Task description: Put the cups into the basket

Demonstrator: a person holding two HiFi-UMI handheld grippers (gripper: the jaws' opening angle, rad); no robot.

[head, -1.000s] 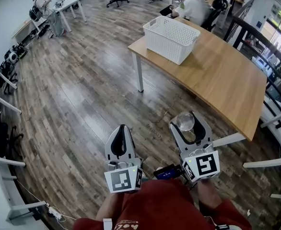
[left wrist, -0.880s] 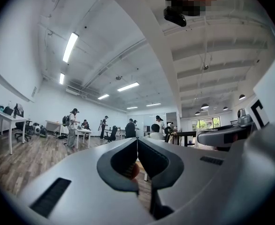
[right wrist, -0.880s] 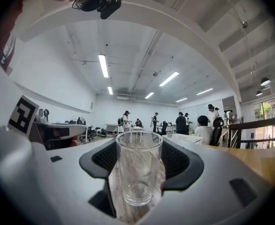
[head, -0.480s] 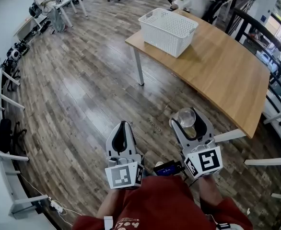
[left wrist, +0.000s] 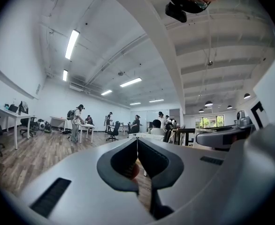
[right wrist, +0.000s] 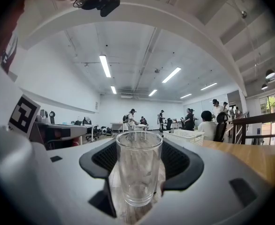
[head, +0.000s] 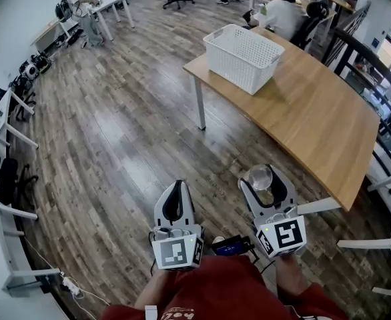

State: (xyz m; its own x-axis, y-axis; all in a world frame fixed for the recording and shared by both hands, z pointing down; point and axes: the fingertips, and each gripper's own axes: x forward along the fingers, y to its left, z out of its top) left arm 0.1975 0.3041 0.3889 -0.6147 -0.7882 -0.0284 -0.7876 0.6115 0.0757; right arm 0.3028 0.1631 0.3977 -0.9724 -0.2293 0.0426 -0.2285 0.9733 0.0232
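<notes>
A clear glass cup (head: pixel 259 177) (right wrist: pixel 138 167) stands upright between the jaws of my right gripper (head: pixel 265 182) (right wrist: pixel 142 172), which is shut on it over the wooden floor. My left gripper (head: pixel 173 201) (left wrist: pixel 137 158) is shut, its jaws meeting at the tips with nothing between them. The white plastic basket (head: pixel 242 57) (right wrist: pixel 190 136) sits on the far end of a wooden table (head: pixel 315 112), well ahead of both grippers. In the left gripper view the basket (left wrist: pixel 147 136) shows small just above the jaws.
The table's white leg (head: pixel 199 102) stands ahead to the right. White desks (head: pixel 12 132) and chairs line the left wall. A person (head: pixel 285 15) sits beyond the basket, and others stand at a far table (head: pixel 112 4). A dark railing (head: pixel 375 92) runs at the right.
The view has shifted slightly, so the table and basket sit a little further right and lower. Both grippers have kept their hold and place in front of me.
</notes>
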